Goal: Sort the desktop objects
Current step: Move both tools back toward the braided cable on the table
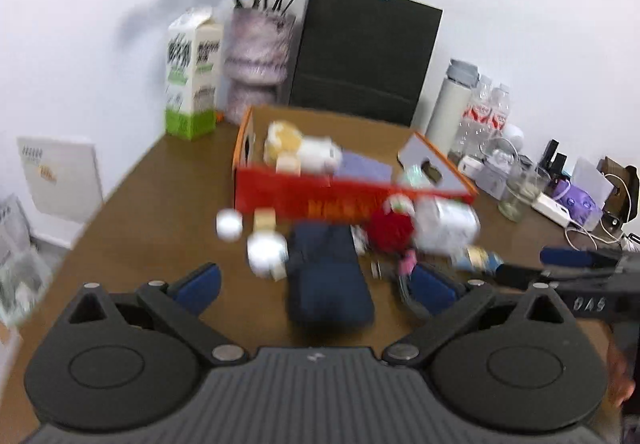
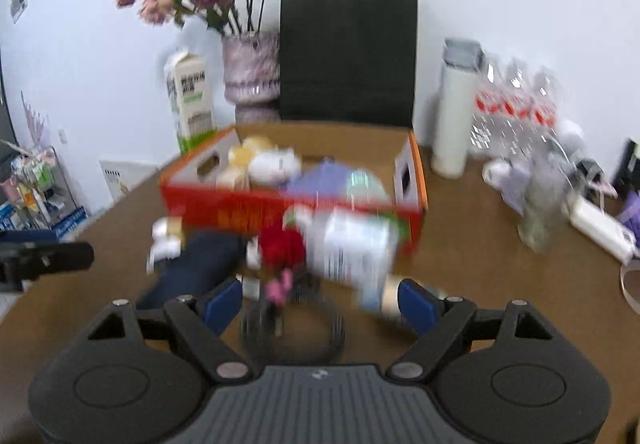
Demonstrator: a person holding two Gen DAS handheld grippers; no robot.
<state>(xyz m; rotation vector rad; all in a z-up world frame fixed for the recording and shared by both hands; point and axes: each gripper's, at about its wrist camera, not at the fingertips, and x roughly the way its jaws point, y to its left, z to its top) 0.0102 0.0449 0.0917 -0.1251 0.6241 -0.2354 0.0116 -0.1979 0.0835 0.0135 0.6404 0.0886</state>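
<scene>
Both views are motion-blurred. An orange-red cardboard box (image 1: 320,196) (image 2: 224,212) stands mid-table and holds several pale items. In front of it lie a dark navy pouch (image 1: 328,276) (image 2: 192,268), a red fuzzy item (image 1: 390,230) (image 2: 280,246), a white packet (image 1: 446,224) (image 2: 352,244), small white pieces (image 1: 266,254) and a coiled black cable (image 2: 292,328). My left gripper (image 1: 316,286) is open above the pouch. My right gripper (image 2: 320,304) is open above the cable, and it also shows in the left wrist view (image 1: 576,264).
At the back stand a milk carton (image 1: 192,80), a vase of dried roses (image 1: 258,60), a black paper bag (image 1: 360,56), a white flask (image 2: 456,112) and water bottles (image 2: 516,116). Chargers, a glass and cables crowd the right side (image 1: 560,196). The table's left edge drops off (image 1: 100,204).
</scene>
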